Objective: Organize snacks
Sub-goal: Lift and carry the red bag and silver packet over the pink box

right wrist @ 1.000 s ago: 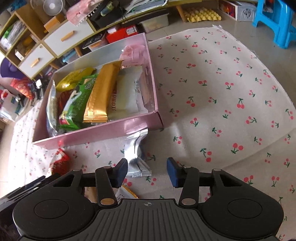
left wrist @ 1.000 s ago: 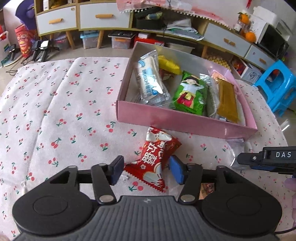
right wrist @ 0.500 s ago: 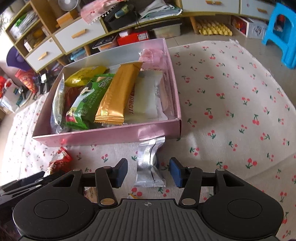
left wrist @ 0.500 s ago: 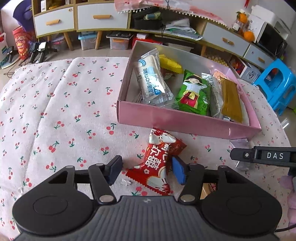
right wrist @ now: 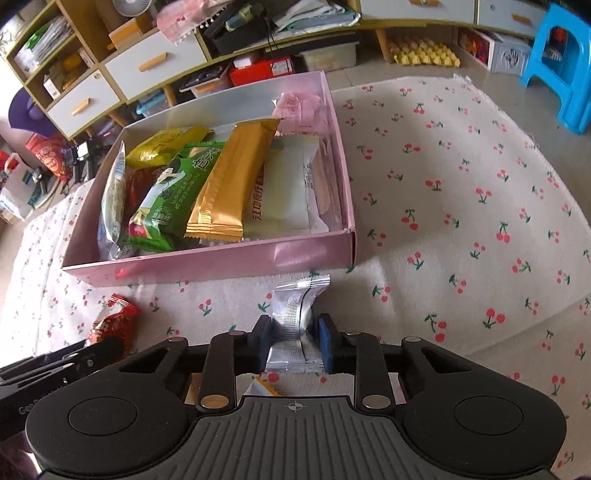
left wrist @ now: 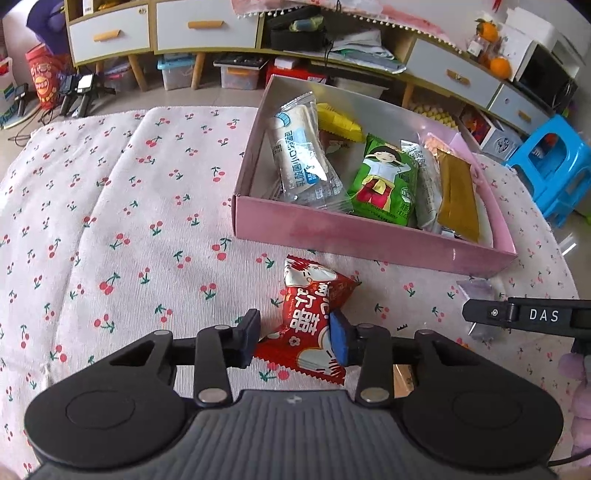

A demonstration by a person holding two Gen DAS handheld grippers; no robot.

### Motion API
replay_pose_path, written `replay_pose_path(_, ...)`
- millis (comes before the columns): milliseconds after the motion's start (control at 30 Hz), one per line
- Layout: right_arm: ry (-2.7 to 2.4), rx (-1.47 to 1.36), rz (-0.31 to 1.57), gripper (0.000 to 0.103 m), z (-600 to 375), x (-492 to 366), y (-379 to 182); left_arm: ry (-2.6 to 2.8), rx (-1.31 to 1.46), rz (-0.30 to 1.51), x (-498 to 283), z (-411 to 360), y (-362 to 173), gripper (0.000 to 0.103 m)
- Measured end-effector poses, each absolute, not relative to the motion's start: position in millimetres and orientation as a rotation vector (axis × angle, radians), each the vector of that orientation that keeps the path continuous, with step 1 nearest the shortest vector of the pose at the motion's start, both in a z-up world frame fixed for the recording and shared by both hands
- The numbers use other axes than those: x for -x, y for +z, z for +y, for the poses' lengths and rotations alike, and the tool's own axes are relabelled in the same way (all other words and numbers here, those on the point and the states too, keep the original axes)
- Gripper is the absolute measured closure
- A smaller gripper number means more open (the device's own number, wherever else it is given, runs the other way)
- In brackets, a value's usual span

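Observation:
A red snack packet (left wrist: 306, 306) lies on the cherry-print cloth just in front of the pink box (left wrist: 369, 236). My left gripper (left wrist: 293, 341) is closing on it, and both pads touch the packet's near end. A silver foil packet (right wrist: 295, 314) lies on the cloth before the box's front wall (right wrist: 221, 262), and my right gripper (right wrist: 295, 341) is shut on it, pinching it narrow. The box holds several snacks, among them a green packet (left wrist: 384, 184), a gold bar (right wrist: 232, 184) and a clear bag (left wrist: 299, 158). The red packet (right wrist: 114, 325) also shows at the left of the right wrist view.
The cherry-print cloth (left wrist: 110, 221) stretches wide to the left of the box. A blue stool (left wrist: 554, 170) stands at the right on the floor. Cabinets with drawers (left wrist: 207, 29) and storage bins line the back. A small orange-edged wrapper (right wrist: 264, 387) lies under my right gripper.
Both grippers have closed in on their packets: the left around the red packet, the right around the silver one, which is now squeezed. The right view has shifted a little toward the box.

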State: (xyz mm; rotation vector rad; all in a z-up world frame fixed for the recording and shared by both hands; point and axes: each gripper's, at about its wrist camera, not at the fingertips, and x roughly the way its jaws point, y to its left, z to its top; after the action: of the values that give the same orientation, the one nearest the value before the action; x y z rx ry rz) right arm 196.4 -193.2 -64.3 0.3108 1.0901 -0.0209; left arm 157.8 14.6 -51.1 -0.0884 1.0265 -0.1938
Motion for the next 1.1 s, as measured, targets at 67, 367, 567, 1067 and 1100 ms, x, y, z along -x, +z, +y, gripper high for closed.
replay_pose_path(67, -0.017, -0.334, 1.103, 0.078, -195, -195, -63, -0.197, 0.107, 1.031, -157, 17, -49, 0.067)
replay_pose_path(367, 0.014, -0.474, 1.134, 0.078, -209, -187, -54, -0.214, 0.154, 1.04, -153, 22, -36, 0.067)
replay_pose_path(567, 0.051, -0.532, 1.128, 0.078, -212, -182, -45, -0.227, 0.161, 1.022, -149, 24, -27, 0.067)
replay_pose_path(1067, 0.135, -0.678, 0.995, 0.078, -217, -176, -4, -0.228, 0.218, 0.931, -154, 28, -10, 0.067)
replay_pose_path(1100, 0.146, -0.689, 0.977, 0.078, -217, -176, -1, -0.228, 0.226, 0.922, -155, 27, -9, 0.067)
